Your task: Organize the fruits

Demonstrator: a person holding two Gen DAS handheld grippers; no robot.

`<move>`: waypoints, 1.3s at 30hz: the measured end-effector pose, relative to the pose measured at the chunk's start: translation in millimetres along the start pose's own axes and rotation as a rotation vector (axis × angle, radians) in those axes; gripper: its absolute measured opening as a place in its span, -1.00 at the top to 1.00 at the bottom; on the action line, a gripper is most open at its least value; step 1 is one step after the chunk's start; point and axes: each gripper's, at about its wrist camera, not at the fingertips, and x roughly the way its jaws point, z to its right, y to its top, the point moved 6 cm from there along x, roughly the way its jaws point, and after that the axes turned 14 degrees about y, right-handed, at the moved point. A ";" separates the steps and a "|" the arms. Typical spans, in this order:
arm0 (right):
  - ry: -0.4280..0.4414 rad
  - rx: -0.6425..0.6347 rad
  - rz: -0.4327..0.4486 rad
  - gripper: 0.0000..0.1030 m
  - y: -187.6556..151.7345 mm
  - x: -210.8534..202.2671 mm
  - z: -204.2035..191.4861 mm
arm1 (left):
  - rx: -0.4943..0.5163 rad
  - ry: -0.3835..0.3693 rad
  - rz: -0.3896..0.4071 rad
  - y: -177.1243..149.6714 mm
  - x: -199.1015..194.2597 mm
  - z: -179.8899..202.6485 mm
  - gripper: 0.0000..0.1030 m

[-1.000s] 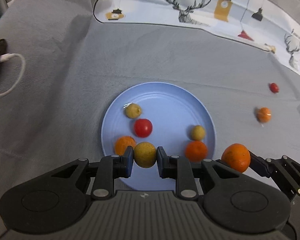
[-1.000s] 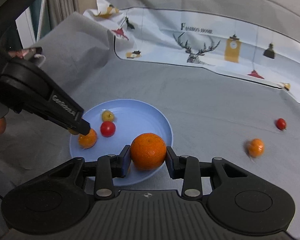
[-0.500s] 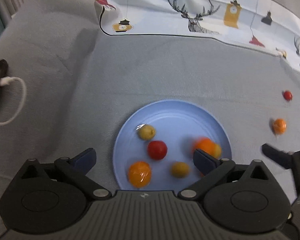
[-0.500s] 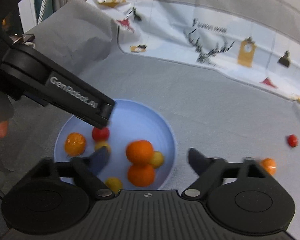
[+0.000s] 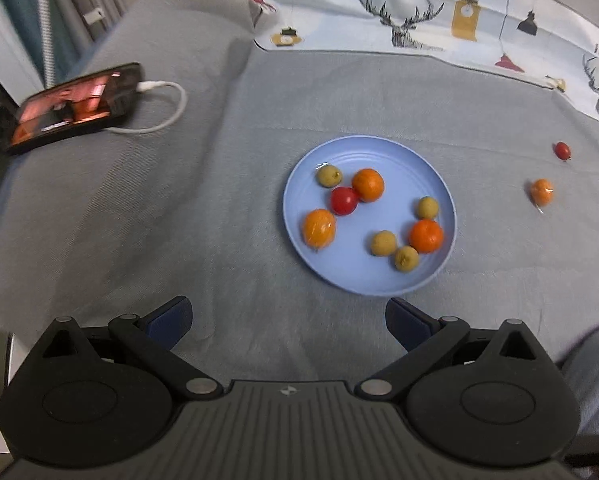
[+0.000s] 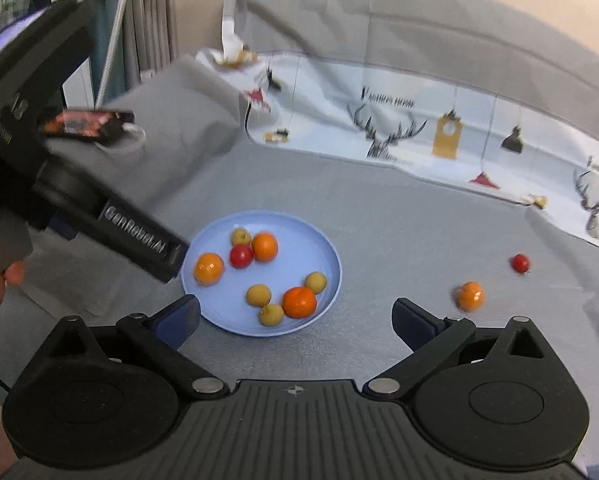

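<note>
In the left wrist view, a phone (image 5: 75, 110) with a lit screen lies at the upper left of the frame on grey cloth (image 5: 179, 220), a white cable (image 5: 163, 108) plugged into its right end. At the lower centre, the left hand-held gripper (image 5: 287, 322) has its jaws spread wide with only bare cloth between them. Just above it, slightly right of centre, sits a round blue plate (image 5: 363, 280). The plate holds eight fruits: four small yellow-green ones, three oranges and one red tomato (image 5: 344, 200), which touches the orange (image 5: 368, 185) to its upper right. At the right of the frame, well apart from the plate, a small orange (image 5: 542, 191) and a small red fruit (image 5: 562, 150) lie on the cloth. Along the top runs a white printed cloth (image 5: 419, 20) with deer heads, a clock and lamps.

In the right wrist view, the body of the left tool fills the upper left, with a fingertip (image 6: 15, 272) of the person at the left edge. The right hand-held gripper (image 6: 295, 322) at the lower centre is opening and already wide, with nothing between its jaws; the plate's near rim lies just above the gap.
</note>
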 end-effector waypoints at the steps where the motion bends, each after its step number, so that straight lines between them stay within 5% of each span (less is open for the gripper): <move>1: -0.006 0.005 0.017 -0.98 0.6 -8.0 -2.4 | -0.005 0.000 0.010 -4.8 -6.8 -3.2 -0.99; 17: -0.061 -0.032 0.144 -0.99 -9.6 -79.4 -26.4 | -0.005 -0.022 0.123 -54.6 -67.6 -11.9 -0.99; 39: -0.057 -0.074 0.173 -0.99 -12.4 -95.2 -39.6 | -0.019 -0.022 0.161 -65.7 -83.4 -20.2 -0.99</move>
